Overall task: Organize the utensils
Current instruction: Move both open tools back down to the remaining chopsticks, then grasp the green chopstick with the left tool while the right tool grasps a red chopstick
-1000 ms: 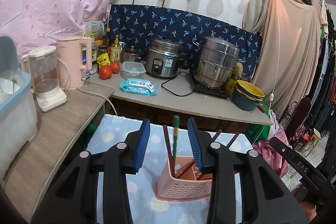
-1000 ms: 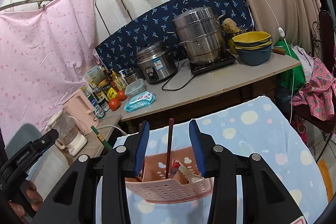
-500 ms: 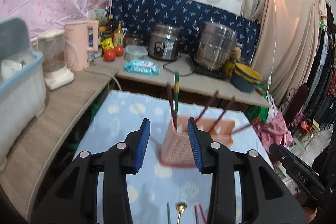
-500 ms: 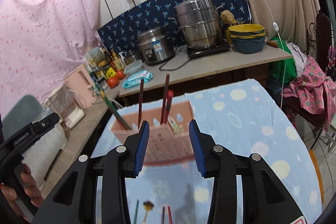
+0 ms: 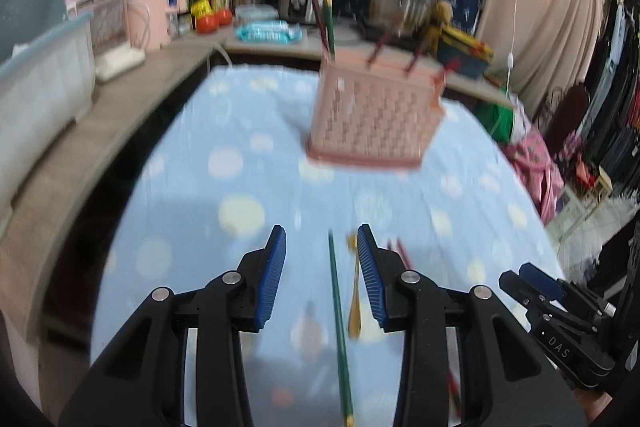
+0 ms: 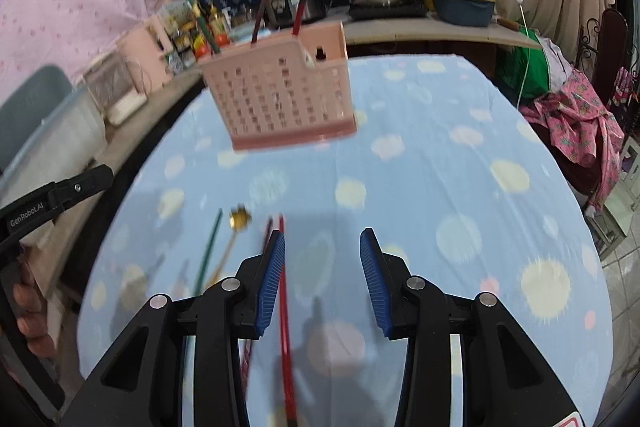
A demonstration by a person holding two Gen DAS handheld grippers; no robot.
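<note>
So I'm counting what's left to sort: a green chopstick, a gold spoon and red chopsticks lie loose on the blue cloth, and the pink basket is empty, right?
Not quite: the pink basket already holds upright chopsticks, as the right wrist view shows. The green chopstick, gold spoon and red chopsticks do lie loose on the blue cloth.

My pink basket (image 5: 372,119) looks smeary, so I can't tell what is inside its holes. The green stick (image 5: 339,323) runs off the bottom edge. The red stick (image 6: 285,327) slips behind my right tongs (image 6: 322,267). The little gold spoon (image 6: 239,218) is too fuzzy.
</note>
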